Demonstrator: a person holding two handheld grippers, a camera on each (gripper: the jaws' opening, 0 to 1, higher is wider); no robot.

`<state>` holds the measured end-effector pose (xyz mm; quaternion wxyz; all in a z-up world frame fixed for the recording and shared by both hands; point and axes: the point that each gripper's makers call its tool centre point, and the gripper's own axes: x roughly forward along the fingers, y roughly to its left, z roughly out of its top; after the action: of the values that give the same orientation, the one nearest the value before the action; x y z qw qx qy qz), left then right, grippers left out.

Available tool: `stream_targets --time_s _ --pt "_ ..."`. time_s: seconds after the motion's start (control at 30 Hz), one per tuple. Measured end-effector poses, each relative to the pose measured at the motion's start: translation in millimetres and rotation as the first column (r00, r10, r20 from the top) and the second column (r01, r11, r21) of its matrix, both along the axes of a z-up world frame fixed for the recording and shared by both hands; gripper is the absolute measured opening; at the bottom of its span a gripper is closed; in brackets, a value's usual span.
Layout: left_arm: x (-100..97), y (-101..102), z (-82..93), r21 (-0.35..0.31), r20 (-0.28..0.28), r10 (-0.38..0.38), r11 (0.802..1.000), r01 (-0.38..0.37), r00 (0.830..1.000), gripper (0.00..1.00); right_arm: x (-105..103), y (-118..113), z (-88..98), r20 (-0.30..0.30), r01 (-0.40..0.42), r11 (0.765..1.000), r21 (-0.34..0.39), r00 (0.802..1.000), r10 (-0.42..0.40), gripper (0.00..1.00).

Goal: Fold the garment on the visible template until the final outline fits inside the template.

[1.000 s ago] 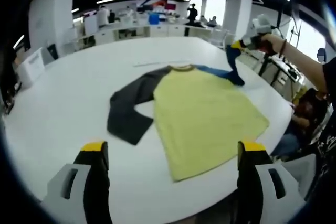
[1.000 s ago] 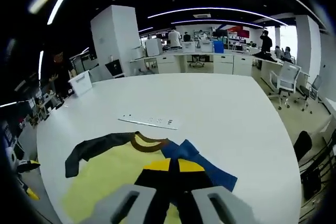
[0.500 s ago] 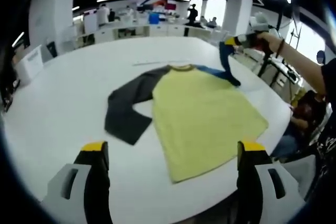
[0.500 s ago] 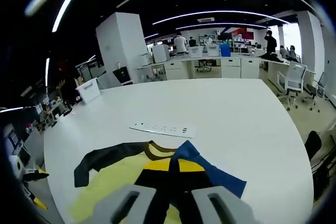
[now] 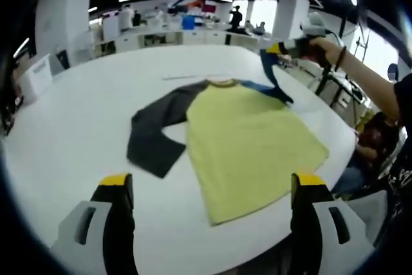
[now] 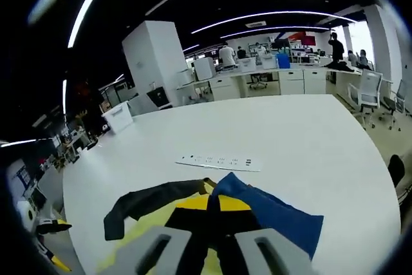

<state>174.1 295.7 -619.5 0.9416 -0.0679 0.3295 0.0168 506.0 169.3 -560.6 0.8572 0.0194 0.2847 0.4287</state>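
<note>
So here's where I'm at: the long-sleeved shirt with the yellow body, brown collar, one dark grey sleeve and one blue sleeve (image 5: 248, 143) is lying spread out flat on the big white round table (image 5: 77, 127), yellow body toward my edge of the table and collar pointing away from me. My right gripper (image 5: 278, 48) has its fingers clamped on the end of the blue sleeve (image 5: 273, 78), holding it up off the table, so the sleeve hangs in a soft drape from the fingers down to the shoulder. My left gripper (image 5: 209, 188) is just hovering over the near table edge with its fingers wide apart, nothing in them. The dark grey sleeve (image 5: 151, 133) lies bent on the table beside the yellow body, on the side away from the blue one. Beyond the collar there's a white power strip (image 6: 220, 161) on the table. I can't make out any template outline from here, honestly. Handling-wise I'd say this thing is light, floppy knit, zero stiffness, so it'll sag and wrinkle wherever it isn't supported. I think cuffs and hem corners are the spots to pinch, and the sleeve should get laid across the yellow body gently so it doesn't bunch or drag the whole shirt.
</note>
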Motion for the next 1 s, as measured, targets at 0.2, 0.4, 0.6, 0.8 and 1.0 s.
stream_targets --time_s 0.2,0.4,0.6,0.8,1.0 --pt "-1.6 0.5 -2.8 -0.008 0.0 0.002 1.0 -0.002 1.0 0.98 -9.4 19.9 2.1 -0.014 -0.005 0.999 0.033 1.0 0.006 0.0" --pt "-2.6 0.3 -4.1 -0.011 -0.001 -0.002 1.0 0.002 1.0 0.98 -18.6 36.8 2.9 -0.016 -0.013 0.999 0.053 1.0 0.014 0.0" --pt "-1.0 -0.4 -1.7 -0.007 0.006 -0.01 1.0 0.01 1.0 0.98 -27.9 52.2 1.3 -0.025 -0.022 0.997 0.069 0.999 0.024 0.0" --pt "-0.3 -1.6 1.8 -0.001 0.016 -0.013 1.0 0.013 1.0 0.98 -36.0 60.1 -1.2 -0.026 -0.041 0.997 0.061 0.999 0.042 0.0" --pt "-1.9 -2.2 1.7 0.001 0.017 -0.011 1.0 0.011 1.0 0.98 -39.5 64.9 -5.9 -0.025 -0.054 0.998 0.044 0.998 0.055 0.0"
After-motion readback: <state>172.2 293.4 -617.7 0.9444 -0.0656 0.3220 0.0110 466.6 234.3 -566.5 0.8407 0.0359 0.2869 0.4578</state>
